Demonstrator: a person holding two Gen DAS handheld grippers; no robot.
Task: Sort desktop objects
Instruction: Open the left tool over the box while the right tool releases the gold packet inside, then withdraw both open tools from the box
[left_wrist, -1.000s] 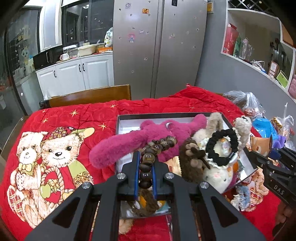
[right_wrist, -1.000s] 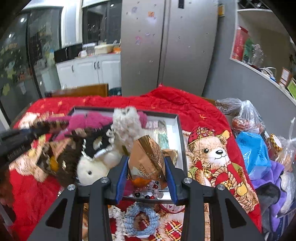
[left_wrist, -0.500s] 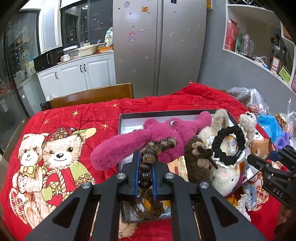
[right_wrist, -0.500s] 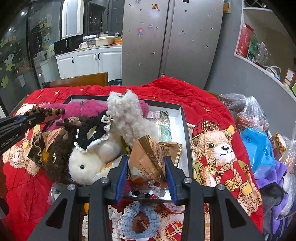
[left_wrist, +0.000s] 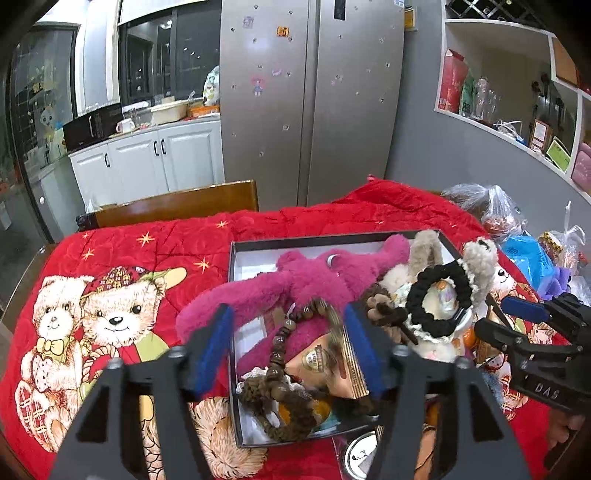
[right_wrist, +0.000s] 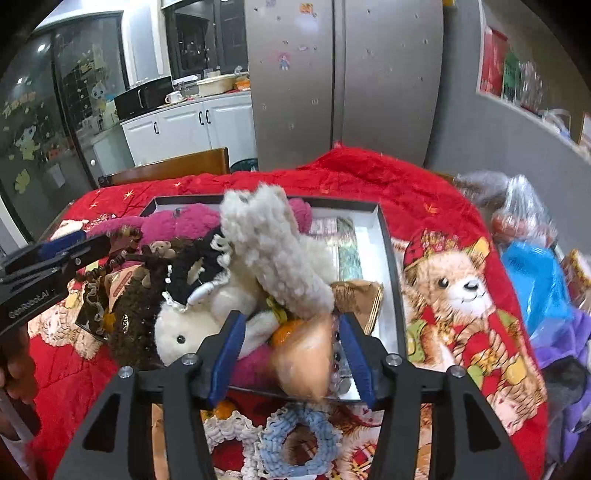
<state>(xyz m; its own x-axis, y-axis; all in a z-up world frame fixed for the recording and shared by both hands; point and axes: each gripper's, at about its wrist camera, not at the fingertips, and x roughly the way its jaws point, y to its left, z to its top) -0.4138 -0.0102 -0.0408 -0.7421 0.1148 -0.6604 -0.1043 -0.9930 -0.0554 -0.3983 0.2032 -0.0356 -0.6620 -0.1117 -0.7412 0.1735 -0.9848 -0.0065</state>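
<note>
A black box with a white inside (left_wrist: 258, 247) lies on the red quilt, packed with a magenta plush (left_wrist: 280, 291), a white plush rabbit (right_wrist: 207, 314), a black scrunchie (left_wrist: 439, 302) and snack packets. My left gripper (left_wrist: 291, 347) is open above the box; the brown bead bracelet (left_wrist: 280, 354) lies loose between its fingers on the pile. My right gripper (right_wrist: 291, 350) is open at the box's near edge; the tan snack packet (right_wrist: 306, 362) sits blurred between its fingers, free of the pads.
A blue crochet scrunchie (right_wrist: 299, 443) and a white one (right_wrist: 225, 435) lie on the quilt before the box. Plastic bags (right_wrist: 535, 280) crowd the right side. A wooden chair back (left_wrist: 177, 203) stands behind the table. The teddy-print quilt (left_wrist: 92, 314) spreads left.
Both grippers have opened. The left let go of the bead bracelet, which dropped onto the pile in the box. The right let go of the snack packet, now blurred between its fingers.
</note>
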